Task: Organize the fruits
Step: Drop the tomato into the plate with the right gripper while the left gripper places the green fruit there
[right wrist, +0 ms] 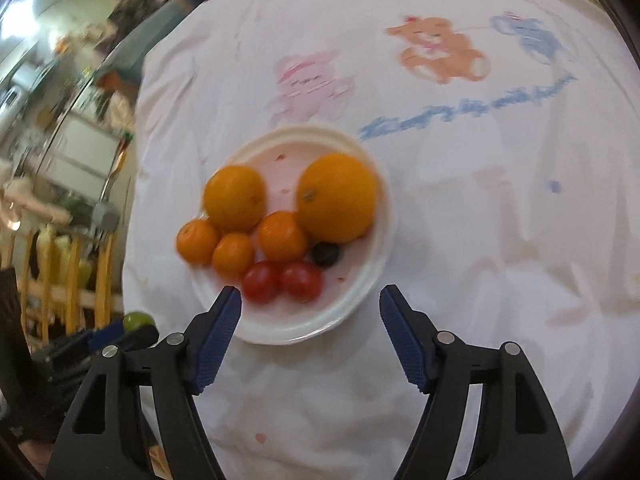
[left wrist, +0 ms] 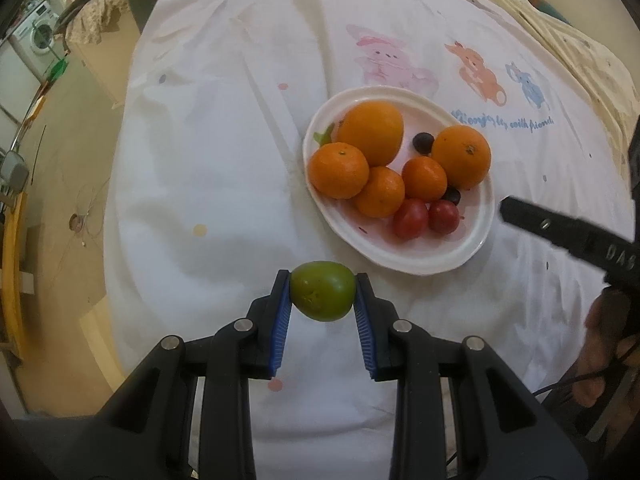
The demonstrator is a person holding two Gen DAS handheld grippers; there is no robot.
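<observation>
Left wrist view: left gripper (left wrist: 322,294) pinches green fruit (left wrist: 322,291); right gripper (right wrist: 310,300) spread.

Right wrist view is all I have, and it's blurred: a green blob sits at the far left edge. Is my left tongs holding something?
Observer: Yes, the left tongs are shut on a smooth round green fruit, above the white printed cloth.
Operator: Any green already on the plate?
Observer: A green stem or leaf tip pokes out behind the oranges on the white oval ceramic plate.
Operator: How many dark berries?
Observer: Two small dark round fruits; your view shows one.
</observation>
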